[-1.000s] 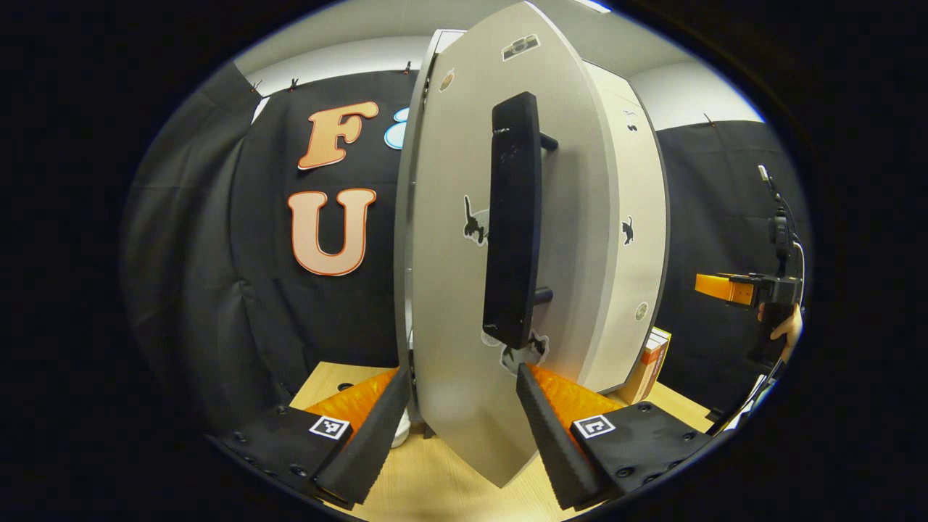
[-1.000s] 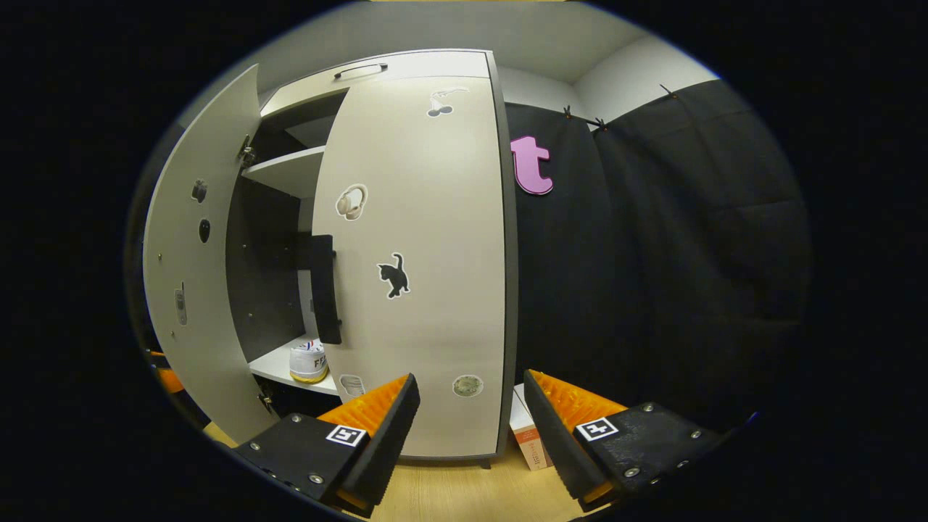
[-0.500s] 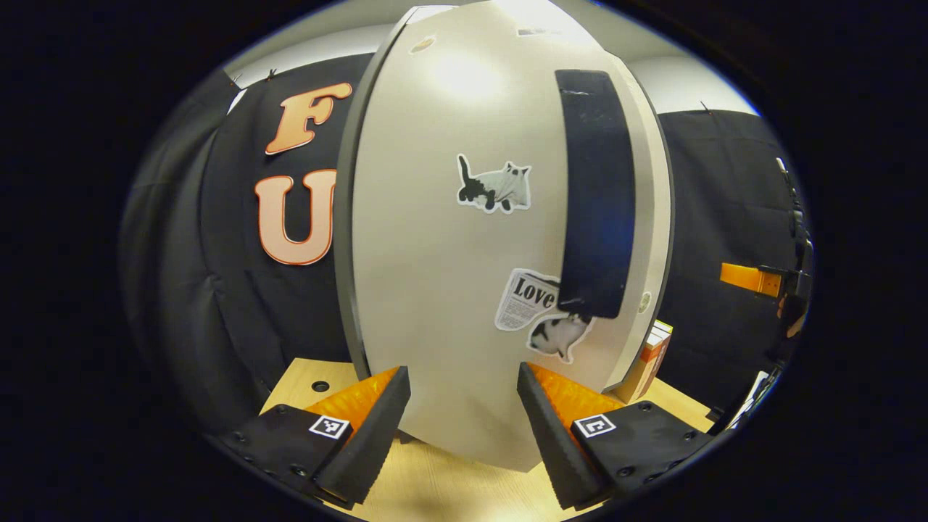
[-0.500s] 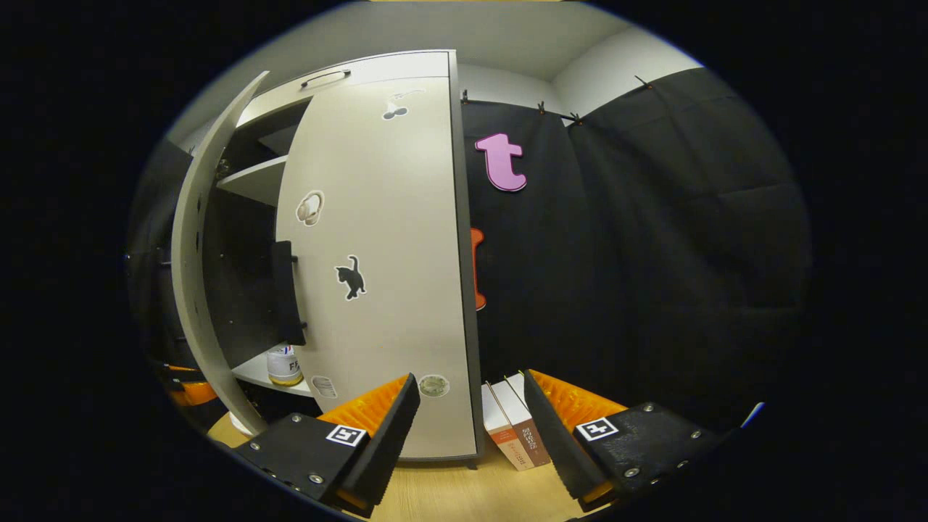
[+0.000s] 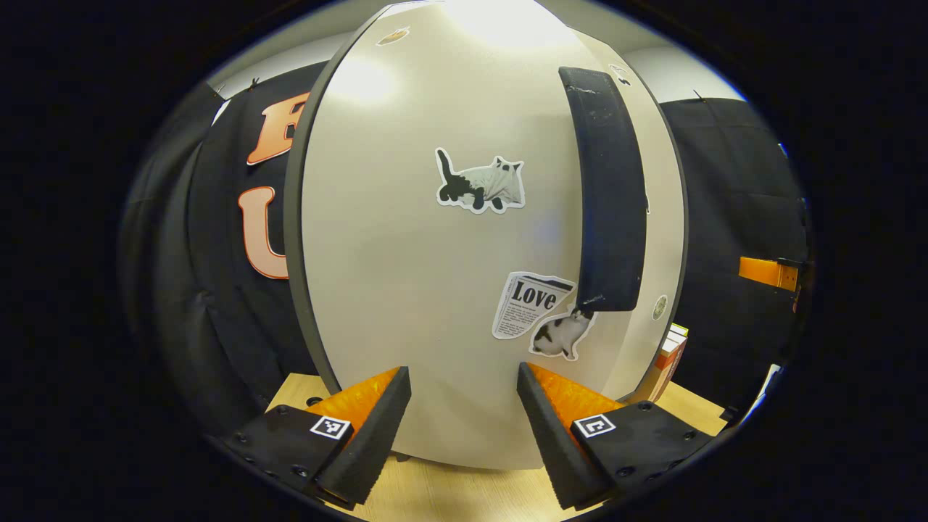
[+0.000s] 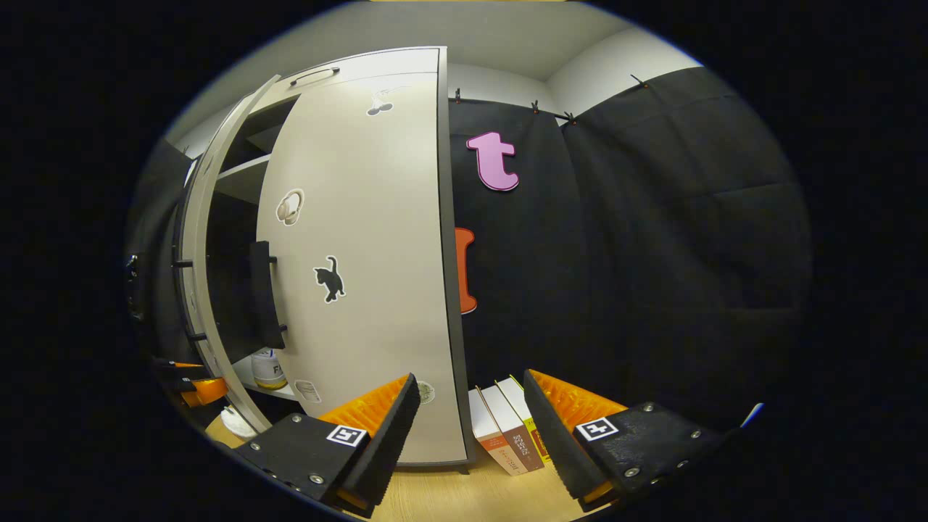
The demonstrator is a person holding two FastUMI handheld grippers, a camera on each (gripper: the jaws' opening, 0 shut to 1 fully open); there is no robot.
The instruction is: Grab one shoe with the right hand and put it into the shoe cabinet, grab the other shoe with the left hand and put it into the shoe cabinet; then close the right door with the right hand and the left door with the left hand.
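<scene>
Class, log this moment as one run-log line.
stage: closing left door | right door: shut | left door: ajar | left tongs: open | right tongs: open | shoe: shelved

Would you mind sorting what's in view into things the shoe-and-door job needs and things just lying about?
Job:
left door, nearly shut
right door, shut
shoe on the shelf inside
left gripper, open at the left door
right gripper, open

Lying about:
books beside the cabinet
stickers on the doors

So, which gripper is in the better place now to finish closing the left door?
The left gripper: its open fingers sit right against the left door. The right gripper is open, facing the closed right door and the books.
</scene>
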